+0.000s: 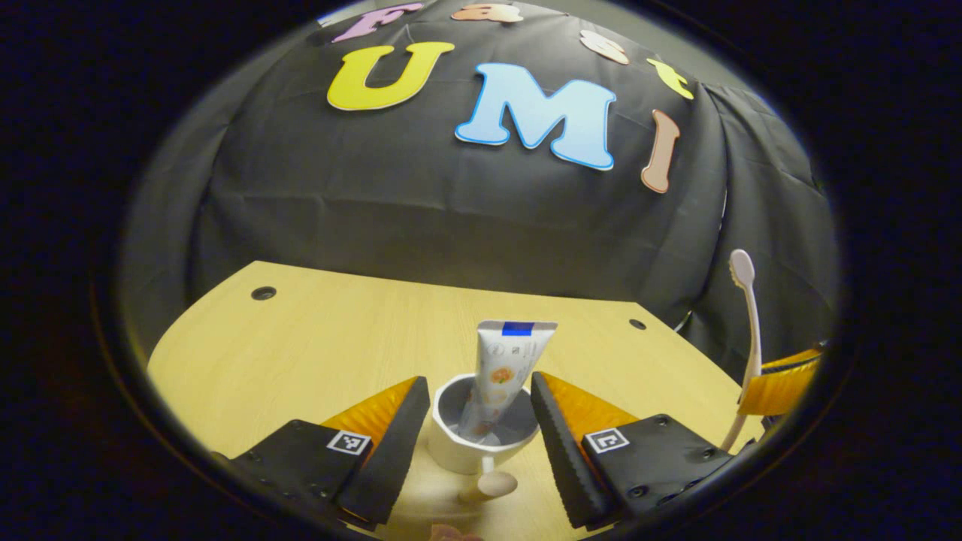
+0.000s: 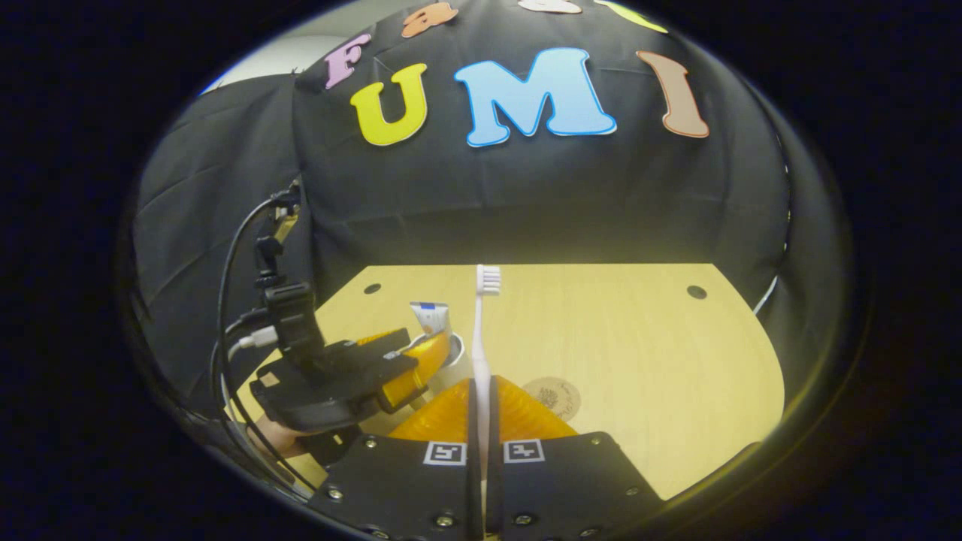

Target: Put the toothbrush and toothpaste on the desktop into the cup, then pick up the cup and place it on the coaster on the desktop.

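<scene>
Now left gripper (image 1: 481,421) wide, straddling cup (image 1: 481,439) with toothpaste (image 1: 500,376); right gripper (image 2: 481,406) clamps toothbrush (image 2: 481,338) upright.

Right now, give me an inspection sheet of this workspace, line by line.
Surface: light wooden desktop, round holes near its far corners.
Job's things: toothpaste stands in the white cup; toothbrush held upright, bristles up; coaster lies flat, bare.
Clutter: nothing seen.
Grippers: left gripper open, fingers either side of the cup; right gripper shut on the toothbrush.
Cables: black and white leads loop off the left gripper.
Surroundings: black cloth wall behind the desktop.
</scene>
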A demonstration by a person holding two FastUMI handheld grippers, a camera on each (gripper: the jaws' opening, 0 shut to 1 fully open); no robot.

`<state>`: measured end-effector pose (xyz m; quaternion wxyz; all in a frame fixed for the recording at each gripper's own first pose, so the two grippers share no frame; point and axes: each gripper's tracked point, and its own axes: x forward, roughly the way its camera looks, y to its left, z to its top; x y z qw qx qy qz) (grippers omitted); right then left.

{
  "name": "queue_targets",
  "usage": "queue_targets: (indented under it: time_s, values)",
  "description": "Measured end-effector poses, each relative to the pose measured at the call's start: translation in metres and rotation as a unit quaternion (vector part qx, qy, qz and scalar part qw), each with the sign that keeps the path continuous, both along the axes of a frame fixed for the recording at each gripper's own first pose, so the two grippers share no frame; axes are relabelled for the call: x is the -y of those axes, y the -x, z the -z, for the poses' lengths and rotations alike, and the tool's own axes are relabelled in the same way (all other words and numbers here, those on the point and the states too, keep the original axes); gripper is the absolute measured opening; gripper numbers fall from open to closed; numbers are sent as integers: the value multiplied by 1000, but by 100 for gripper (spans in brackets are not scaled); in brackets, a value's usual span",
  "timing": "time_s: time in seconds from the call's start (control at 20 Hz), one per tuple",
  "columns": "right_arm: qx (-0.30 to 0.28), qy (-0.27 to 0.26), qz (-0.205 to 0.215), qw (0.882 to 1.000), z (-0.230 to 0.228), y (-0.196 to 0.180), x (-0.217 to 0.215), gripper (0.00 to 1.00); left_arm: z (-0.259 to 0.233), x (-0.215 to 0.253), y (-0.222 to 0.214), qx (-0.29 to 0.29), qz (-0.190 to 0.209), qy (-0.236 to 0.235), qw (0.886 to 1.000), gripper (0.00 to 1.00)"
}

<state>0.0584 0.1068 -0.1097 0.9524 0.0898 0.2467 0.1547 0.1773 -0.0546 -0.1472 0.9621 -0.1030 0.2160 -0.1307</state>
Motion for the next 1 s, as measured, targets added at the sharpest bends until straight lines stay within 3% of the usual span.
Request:
queue_targets:
  time_s: [0.4, 0.55, 0.6, 0.75, 0.8, 0.95, 1.0]
  values:
    - [67, -11, -49, 996, -27, -51, -41, 4, -15, -15, 39, -19, 8, 18, 1000, 85]
    - [93, -8, -74, 993, -35, -68, -58, 3, -15, -18, 52, -26, 4, 25, 999, 92]
    - [102, -5, -80, 992, -37, -73, -63, 3, -13, -20, 56, -29, 3, 26, 999, 85]
    - [115, -3, -98, 988, -36, -91, -78, 3, -12, -27, 69, -40, -5, 29, 999, 92]
    - [119, 0, -101, 988, -35, -95, -82, 3, -10, -27, 73, -45, -9, 31, 998, 85]
    - [131, -2, -114, 985, -32, -107, -96, 3, -3, -24, 88, -65, -12, 39, 997, 88]
    - [132, 2, -113, 985, -31, -111, -98, 3, 1, -22, 93, -73, -12, 41, 996, 85]
